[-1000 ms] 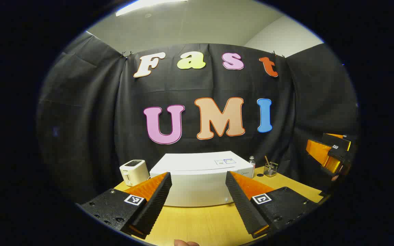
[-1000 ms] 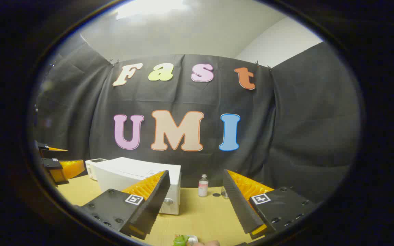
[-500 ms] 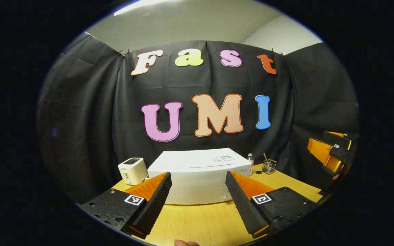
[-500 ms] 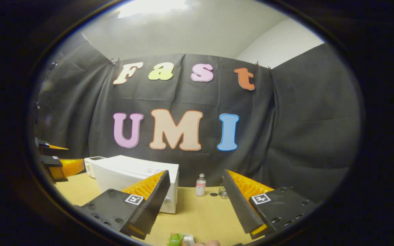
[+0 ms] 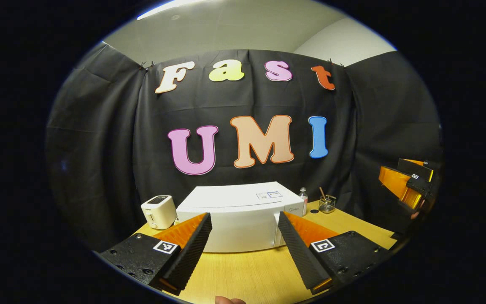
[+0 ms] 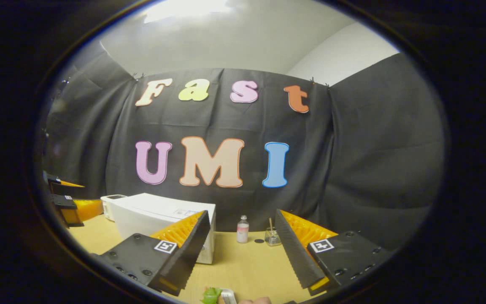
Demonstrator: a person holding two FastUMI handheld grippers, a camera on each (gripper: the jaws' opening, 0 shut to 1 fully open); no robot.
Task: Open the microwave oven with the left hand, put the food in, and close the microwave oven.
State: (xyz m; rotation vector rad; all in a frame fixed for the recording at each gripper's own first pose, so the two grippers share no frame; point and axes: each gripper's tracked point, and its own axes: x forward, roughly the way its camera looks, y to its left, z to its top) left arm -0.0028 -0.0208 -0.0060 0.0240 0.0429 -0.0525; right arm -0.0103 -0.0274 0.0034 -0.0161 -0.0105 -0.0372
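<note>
Microwave oven (image 5: 243, 219) sits shut on the wooden table (image 5: 251, 274), straight beyond my left gripper (image 5: 245, 247), and its white body shows through the gap between my spread fingers (image 5: 192, 249); nothing lies between them. At the very bottom edge of the left gripper view a bit of hand (image 5: 229, 300) peeks in.

My right gripper (image 6: 243, 249) is likewise released, fingers wide apart and holding nothing. Just below it, at the lower rim of the right gripper view, a green leafy piece of food (image 6: 211, 295) lies beside something white (image 6: 228, 296), too cut off to identify.

From this side the oven (image 6: 163, 221) stands to the left, partly behind my left-hand finger. Left of the oven, close beside it, is a small white toaster (image 5: 158, 211). To the oven's right stand a little bottle (image 6: 242, 230) and a small glass jar (image 6: 273, 237) with a stick in it, a dark round spot (image 6: 259, 241) on the table between them.

Far off at the right edge of the left gripper view I see my other gripper (image 5: 409, 185); the left one (image 6: 68, 202) appears at the left edge of the right gripper view.
</note>
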